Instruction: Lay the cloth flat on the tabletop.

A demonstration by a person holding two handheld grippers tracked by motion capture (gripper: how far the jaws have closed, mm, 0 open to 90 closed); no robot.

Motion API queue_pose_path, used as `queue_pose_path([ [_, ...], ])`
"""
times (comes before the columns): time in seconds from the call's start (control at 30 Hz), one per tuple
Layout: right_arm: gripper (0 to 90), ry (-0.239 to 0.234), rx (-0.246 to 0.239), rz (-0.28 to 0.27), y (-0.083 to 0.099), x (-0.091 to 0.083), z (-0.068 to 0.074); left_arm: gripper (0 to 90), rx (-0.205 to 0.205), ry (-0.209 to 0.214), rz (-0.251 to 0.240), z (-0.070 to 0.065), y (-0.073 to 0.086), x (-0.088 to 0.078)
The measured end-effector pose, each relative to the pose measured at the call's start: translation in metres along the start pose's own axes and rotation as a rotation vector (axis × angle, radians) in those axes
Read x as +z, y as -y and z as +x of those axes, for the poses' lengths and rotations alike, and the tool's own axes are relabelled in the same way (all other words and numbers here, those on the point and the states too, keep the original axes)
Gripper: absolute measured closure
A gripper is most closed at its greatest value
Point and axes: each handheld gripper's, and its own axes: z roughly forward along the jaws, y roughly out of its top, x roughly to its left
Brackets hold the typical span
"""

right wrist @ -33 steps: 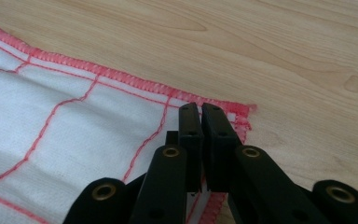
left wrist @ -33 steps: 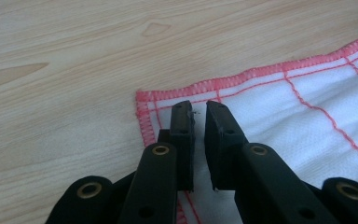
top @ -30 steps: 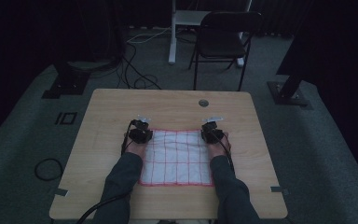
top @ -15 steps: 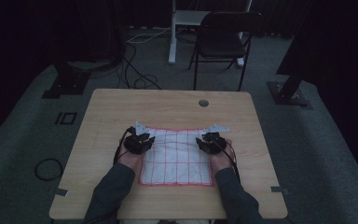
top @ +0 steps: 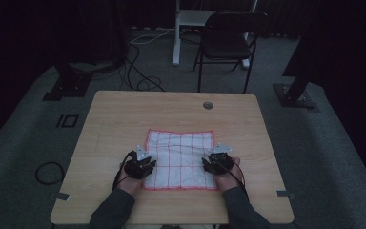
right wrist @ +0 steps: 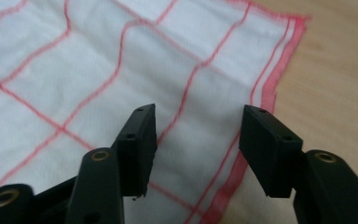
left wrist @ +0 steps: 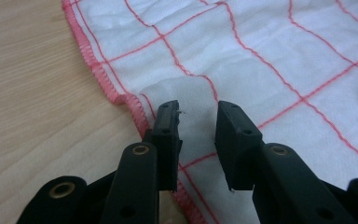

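On the wooden table [top: 124, 119] lies a white cloth [top: 181, 148] with red grid lines and a red hem, spread flat near the person's edge. At its left side sits the left gripper [top: 145, 164], jaws apart over the hem with a small raised fold of cloth between them, not pinched. At the right side sits the right gripper [top: 214, 162], whose jaws have just been opening (they now stand wide, astride the red hem [right wrist: 265, 93]) above the flat cloth, gripping nothing.
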Motion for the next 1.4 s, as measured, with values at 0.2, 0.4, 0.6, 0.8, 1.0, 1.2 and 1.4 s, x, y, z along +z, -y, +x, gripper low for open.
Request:
queue_pose_path([
  [0.2,41.4,-0.034,0.055,0.013,0.006,-0.005,0.000,70.5,0.003,-0.005,-0.006,-0.002,0.008,-0.008],
  [0.4,40.3,-0.047,0.071,0.015,0.014,-0.012,0.002,70.4,-0.005,-0.001,-0.009,-0.005,0.016,-0.015],
  [0.6,39.5,-0.045,0.085,0.019,0.019,-0.017,0.002,68.9,-0.021,0.024,-0.021,-0.007,0.022,-0.020],
  [0.8,39.3,-0.045,0.082,0.009,0.022,-0.019,0.003,58.7,-0.039,0.050,-0.022,-0.006,0.023,-0.023],
  [1.0,39.0,-0.050,0.107,-0.033,0.023,-0.021,0.000,56.9,-0.059,0.048,-0.060,-0.001,0.023,-0.036],
  [1.2,40.9,-0.053,0.123,-0.082,0.024,-0.027,-0.004,56.0,-0.083,0.061,-0.073,0.002,0.026,-0.044],
  [1.4,40.8,-0.050,0.128,-0.086,0.024,-0.028,-0.005,55.8,-0.111,0.061,-0.079,0.007,0.028,-0.046],
])
